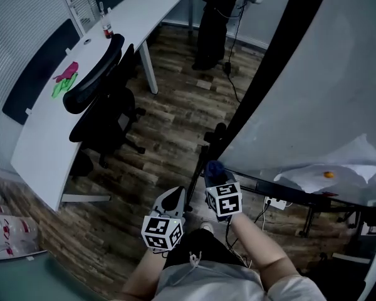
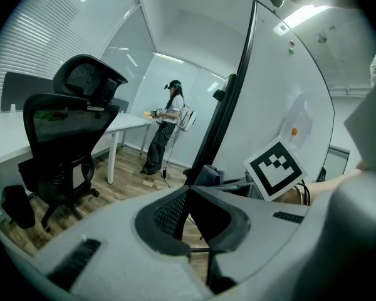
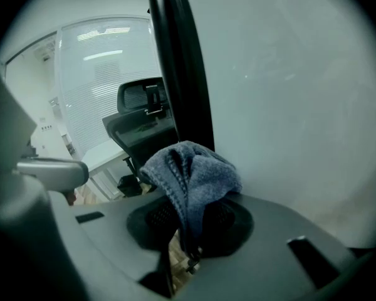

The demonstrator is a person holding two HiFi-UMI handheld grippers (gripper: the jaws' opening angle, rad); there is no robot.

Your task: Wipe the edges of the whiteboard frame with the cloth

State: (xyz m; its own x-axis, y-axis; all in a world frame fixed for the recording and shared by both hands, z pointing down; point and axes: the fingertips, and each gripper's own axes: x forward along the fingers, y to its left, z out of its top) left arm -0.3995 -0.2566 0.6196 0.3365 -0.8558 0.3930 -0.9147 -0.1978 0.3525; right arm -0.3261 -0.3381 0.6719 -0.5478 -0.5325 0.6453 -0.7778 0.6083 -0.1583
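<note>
Square black-and-white marker patterns are printed on the cube of each gripper; one is seen plainly on the right gripper's cube (image 2: 274, 168) in the left gripper view. No other lettering can be read at this size.

The right gripper (image 3: 188, 211) is closed on the cloth (image 3: 191, 174), a grey-blue knitted rag that is pinched low between the jaws and bunches up above them. The bunch is held against the black whiteboard frame (image 3: 178, 61), at the lower part of its side edge, where the frame meets the pale whiteboard (image 1: 338, 80). In the head view the cloth is seen just above the marker cube, touching that edge near the bottom corner.

The left gripper (image 2: 187, 196) is held just beside the right one, lower and to its left, clear of the frame. Its jaws are brought together at the tips, and nothing is gripped between them.

A small orange dot (image 1: 328, 174) is seen on a sheet of paper (image 1: 313, 175) on the board. An office chair (image 1: 97, 99) is parked at a long white desk (image 1: 50, 124), on which pink and green items (image 1: 66, 79) lie. A person (image 1: 213, 17) stands at the far end.
</note>
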